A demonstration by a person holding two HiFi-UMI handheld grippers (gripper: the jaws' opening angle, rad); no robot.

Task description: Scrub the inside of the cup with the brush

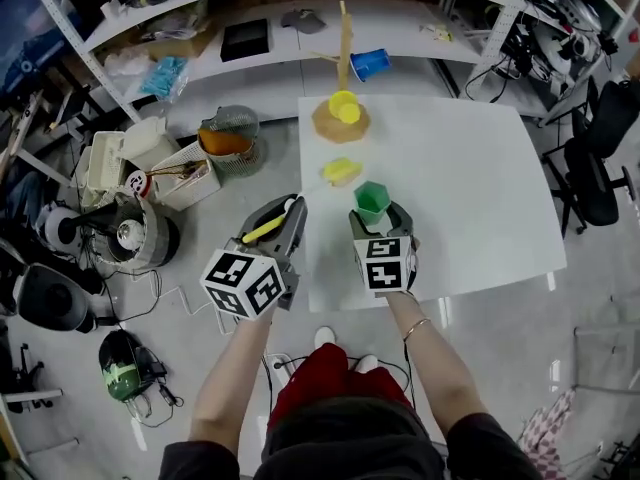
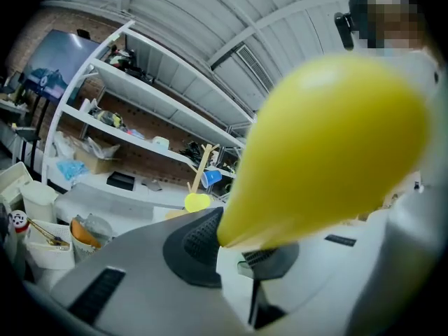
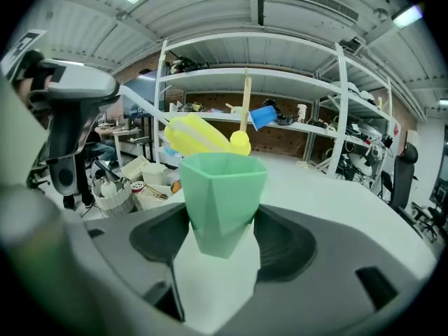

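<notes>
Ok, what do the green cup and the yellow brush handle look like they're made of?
The green cup looks like moulded plastic with a matt finish: flat facets, crisp edges, even colour, and slightly see-through near the base. The brush handle is probably smooth plastic too, a uniform yellow with a soft sheen and a rounded shape. A rubbery coating can't be ruled out.

readable text: none | labels/brands: none | numbers/signs: none
</notes>
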